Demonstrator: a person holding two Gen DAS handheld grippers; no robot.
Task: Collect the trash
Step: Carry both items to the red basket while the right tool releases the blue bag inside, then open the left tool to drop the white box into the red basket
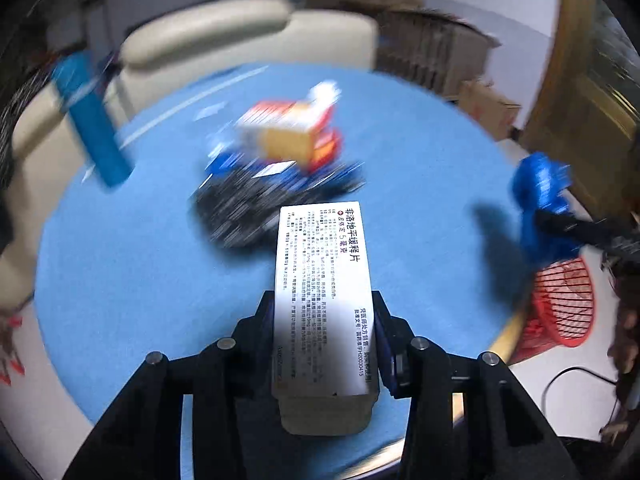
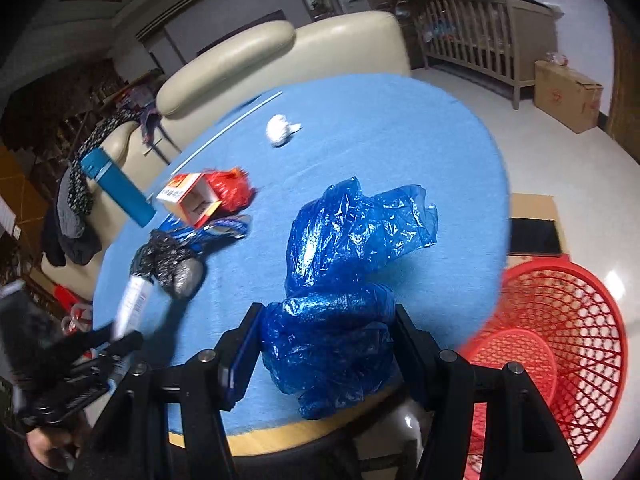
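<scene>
My left gripper (image 1: 324,308) is shut on a white medicine box (image 1: 322,280) with printed text, held above the round blue table (image 1: 140,260). The box and left gripper also show in the right wrist view (image 2: 132,304). My right gripper (image 2: 326,320) is shut on a crumpled blue plastic bag (image 2: 340,264); the bag shows in the left wrist view (image 1: 540,204). A red mesh basket (image 2: 560,340) stands on the floor right of the table. On the table lie a black bag (image 2: 172,264), an orange-and-red carton (image 2: 192,196), a red wrapper (image 2: 232,190) and a white paper ball (image 2: 280,128).
A blue bottle (image 2: 116,188) stands at the table's left edge. A cream sofa (image 2: 280,52) is behind the table. A wooden crib (image 2: 480,20) and a cardboard box (image 2: 568,96) are at the far right. A white stick (image 2: 228,128) lies on the table.
</scene>
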